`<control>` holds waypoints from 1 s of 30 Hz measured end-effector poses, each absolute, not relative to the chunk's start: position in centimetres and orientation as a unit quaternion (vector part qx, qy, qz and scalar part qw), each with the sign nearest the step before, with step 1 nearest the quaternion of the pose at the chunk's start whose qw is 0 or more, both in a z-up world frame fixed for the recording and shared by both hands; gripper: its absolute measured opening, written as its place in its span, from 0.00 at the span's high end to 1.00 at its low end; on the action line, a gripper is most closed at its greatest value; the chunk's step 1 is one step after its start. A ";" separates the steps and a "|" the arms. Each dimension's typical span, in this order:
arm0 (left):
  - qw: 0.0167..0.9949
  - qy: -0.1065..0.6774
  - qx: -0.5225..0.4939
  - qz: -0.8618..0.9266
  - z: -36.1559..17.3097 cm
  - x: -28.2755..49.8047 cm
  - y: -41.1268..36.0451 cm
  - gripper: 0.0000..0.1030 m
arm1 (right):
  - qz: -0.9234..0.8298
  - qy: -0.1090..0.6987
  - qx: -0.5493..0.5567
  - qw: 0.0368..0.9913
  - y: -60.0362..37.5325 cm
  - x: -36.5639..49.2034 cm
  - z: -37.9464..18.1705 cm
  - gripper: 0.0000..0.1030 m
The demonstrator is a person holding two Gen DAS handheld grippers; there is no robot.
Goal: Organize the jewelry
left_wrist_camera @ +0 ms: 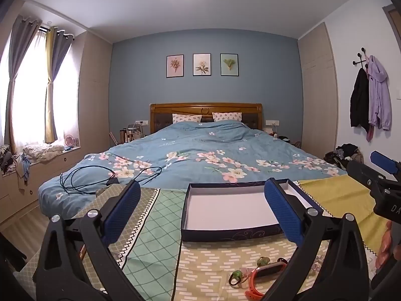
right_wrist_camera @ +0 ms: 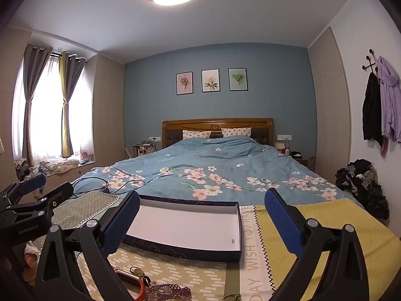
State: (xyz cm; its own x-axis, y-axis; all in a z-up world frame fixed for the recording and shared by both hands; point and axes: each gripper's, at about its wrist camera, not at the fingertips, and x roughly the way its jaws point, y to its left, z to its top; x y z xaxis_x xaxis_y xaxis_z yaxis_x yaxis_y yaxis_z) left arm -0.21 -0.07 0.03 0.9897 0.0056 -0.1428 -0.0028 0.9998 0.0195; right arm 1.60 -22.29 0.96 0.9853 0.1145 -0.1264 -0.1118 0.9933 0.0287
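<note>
Jewelry lying in a small heap at the near edge of the patterned cloth [left_wrist_camera: 160,225], close in front of both tools: an orange band [left_wrist_camera: 260,276] with a dark screen, a green bead ring [left_wrist_camera: 235,277], another green bit [left_wrist_camera: 263,260] just behind it. In the right view, the same orange band [right_wrist_camera: 132,282] low down, next to a clump of purple beads [right_wrist_camera: 168,291] and one more green piece [right_wrist_camera: 231,296] at the bottom edge.

Just behind the heap, an open dark blue box [left_wrist_camera: 230,234] with a white inside, flat on the cloth. Nothing in it but one tiny speck [right_wrist_camera: 232,241] near its right front corner.

Left tool [left_wrist_camera: 203,208] spread wide, nothing between its blue pads, hanging above the cloth and pointing at the box. Right tool [right_wrist_camera: 202,217] spread wide too, gripping nothing, pointing the same way. Left tool also in sight at the left side of the right view [right_wrist_camera: 45,188], with a bit of a hand [right_wrist_camera: 31,258] below it.

Under the cloth, a bed [left_wrist_camera: 200,148] with a blue flowery cover. A black cable [left_wrist_camera: 100,178] looped on the cover to the left. Far back, two pillows against a wooden headboard [left_wrist_camera: 205,107].
</note>
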 end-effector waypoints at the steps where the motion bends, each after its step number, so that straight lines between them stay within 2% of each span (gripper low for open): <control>1: 0.997 0.072 0.008 0.002 0.0 -0.2 0.0 0.06 | 0.057 0.064 0.011 0.996 -22.3 1.6 1.0 0.07; 14: 0.997 0.070 0.009 0.001 1.8 -0.7 -0.3 0.06 | 0.063 0.068 0.012 0.996 -23.1 1.4 1.5 0.07; 30: 0.998 0.066 0.007 0.002 0.8 -0.2 -0.2 0.06 | 0.067 0.068 0.016 0.995 -22.6 1.5 0.8 0.07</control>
State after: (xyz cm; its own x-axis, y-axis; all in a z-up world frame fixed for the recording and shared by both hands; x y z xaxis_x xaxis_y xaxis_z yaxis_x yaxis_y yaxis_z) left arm -0.19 -0.19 0.84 0.9912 0.0054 -0.1326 -0.0035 0.9999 0.0146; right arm 1.52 -22.61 0.82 0.9818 0.1362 -0.1325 -0.1318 0.9904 0.0415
